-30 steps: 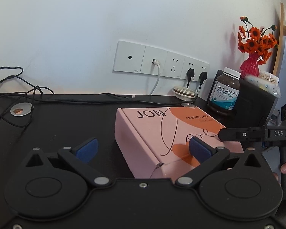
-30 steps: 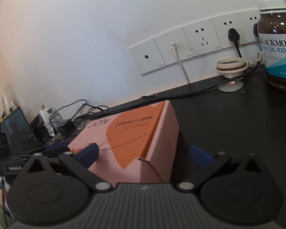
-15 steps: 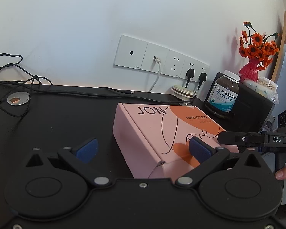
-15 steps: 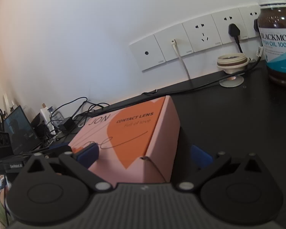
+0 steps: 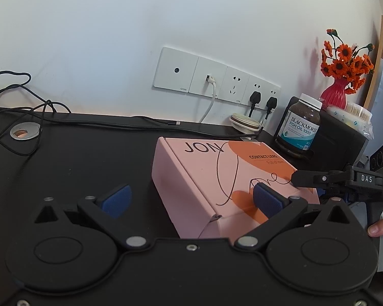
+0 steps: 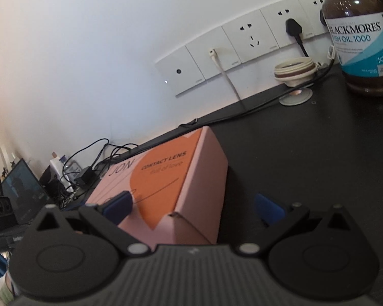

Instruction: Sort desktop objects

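A pink and orange contact lens box (image 5: 217,176) lies on the black desk (image 5: 76,158). My left gripper (image 5: 189,199) is open and straddles the box's near left corner: one blue pad rests on its top, the other stands left of it. My right gripper (image 6: 194,209) is open and straddles the opposite corner of the box (image 6: 171,178): the left pad is over the top, the right pad beside the side wall. The right gripper's finger also shows in the left wrist view (image 5: 316,178), touching the box's right edge.
A brown fish oil bottle (image 5: 302,125) stands at the back right by a black box with a red vase of orange flowers (image 5: 342,76). Wall sockets (image 5: 217,84), cables (image 5: 25,102), a tape roll (image 5: 245,125) and a desk grommet (image 5: 25,131) line the back. A laptop (image 6: 23,193) sits left.
Both grippers have risen and tilted a little, the right one moving closer to the bottle. The box keeps its place between the open jaws of both.
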A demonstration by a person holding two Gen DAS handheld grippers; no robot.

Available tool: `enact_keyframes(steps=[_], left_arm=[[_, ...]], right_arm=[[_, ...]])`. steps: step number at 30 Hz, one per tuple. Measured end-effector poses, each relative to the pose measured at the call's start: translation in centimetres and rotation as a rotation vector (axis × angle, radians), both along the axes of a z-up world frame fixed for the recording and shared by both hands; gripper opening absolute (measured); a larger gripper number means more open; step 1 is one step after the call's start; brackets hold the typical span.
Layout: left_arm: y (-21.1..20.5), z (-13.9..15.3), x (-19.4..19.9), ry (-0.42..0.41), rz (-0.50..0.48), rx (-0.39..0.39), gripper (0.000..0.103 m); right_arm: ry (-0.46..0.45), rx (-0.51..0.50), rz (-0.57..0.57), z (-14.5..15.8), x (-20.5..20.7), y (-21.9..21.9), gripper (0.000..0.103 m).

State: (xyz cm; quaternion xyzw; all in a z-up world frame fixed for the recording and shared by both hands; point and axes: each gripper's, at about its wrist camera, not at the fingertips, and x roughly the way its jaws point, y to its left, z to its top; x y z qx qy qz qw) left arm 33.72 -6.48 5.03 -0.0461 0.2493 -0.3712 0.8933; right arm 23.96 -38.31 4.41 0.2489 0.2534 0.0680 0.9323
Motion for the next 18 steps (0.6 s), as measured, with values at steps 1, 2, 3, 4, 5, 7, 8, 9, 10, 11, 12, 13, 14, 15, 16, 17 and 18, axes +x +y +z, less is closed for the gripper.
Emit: enact_keyframes(steps=[1, 2, 3, 4, 5, 7, 8, 9, 10, 11, 12, 13, 14, 15, 16, 17, 18], left_arm=[[0.0, 0.0, 0.0, 0.000, 0.001, 0.003, 0.103], [-0.1, 0.0, -0.1, -0.002, 0.001, 0.005, 0.103], [-0.1, 0.1, -0.1, -0.004, 0.002, 0.007, 0.103], [-0.1, 0.1, -0.1, -0.005, 0.002, 0.008, 0.103], [-0.1, 0.1, -0.1, -0.005, 0.002, 0.009, 0.103], [-0.1, 0.1, -0.1, -0.006, 0.001, 0.012, 0.103], [-0.1, 0.1, -0.2, -0.008, 0.001, 0.013, 0.103], [-0.1, 0.2, -0.2, -0.010, 0.002, 0.015, 0.103], [-0.2, 0.2, -0.3, -0.012, 0.002, 0.017, 0.103], [-0.2, 0.2, -0.3, -0.013, 0.002, 0.019, 0.103], [-0.2, 0.2, -0.3, -0.015, 0.003, 0.021, 0.103], [-0.2, 0.3, -0.4, -0.020, 0.004, 0.025, 0.103], [-0.2, 0.4, -0.5, -0.037, 0.008, 0.039, 0.103], [-0.2, 0.5, -0.6, -0.054, 0.012, 0.052, 0.103], [-0.2, 0.7, -0.8, -0.074, 0.019, 0.067, 0.103], [-0.3, 0.8, -1.0, -0.100, 0.035, 0.088, 0.103], [-0.3, 1.0, -1.1, -0.125, 0.050, 0.110, 0.103]], right_arm=[[-0.001, -0.004, -0.001, 0.0, 0.0, 0.1, 0.102], [-0.001, -0.007, -0.002, 0.0, 0.0, 0.1, 0.102], [-0.002, -0.010, -0.003, 0.0, 0.0, 0.2, 0.102], [-0.002, -0.013, -0.004, 0.0, 0.0, 0.2, 0.102], [-0.003, -0.016, -0.004, 0.0, 0.0, 0.3, 0.102], [-0.004, -0.020, -0.004, 0.0, 0.0, 0.3, 0.102], [-0.005, -0.023, -0.004, 0.0, -0.1, 0.3, 0.102], [-0.007, -0.028, -0.003, 0.1, -0.1, 0.4, 0.102], [-0.009, -0.035, -0.003, 0.1, -0.1, 0.4, 0.102], [-0.012, -0.042, -0.003, 0.2, -0.1, 0.5, 0.102], [-0.014, -0.049, -0.003, 0.2, -0.1, 0.5, 0.102], [-0.014, -0.053, -0.002, 0.2, -0.1, 0.6, 0.102], [-0.015, -0.057, -0.002, 0.3, -0.1, 0.6, 0.102], [-0.015, -0.060, -0.002, 0.3, -0.1, 0.6, 0.102], [-0.016, -0.064, -0.002, 0.3, -0.1, 0.7, 0.102], [-0.016, -0.068, -0.002, 0.3, -0.2, 0.7, 0.102], [-0.017, -0.074, -0.002, 0.4, -0.2, 0.8, 0.102]])
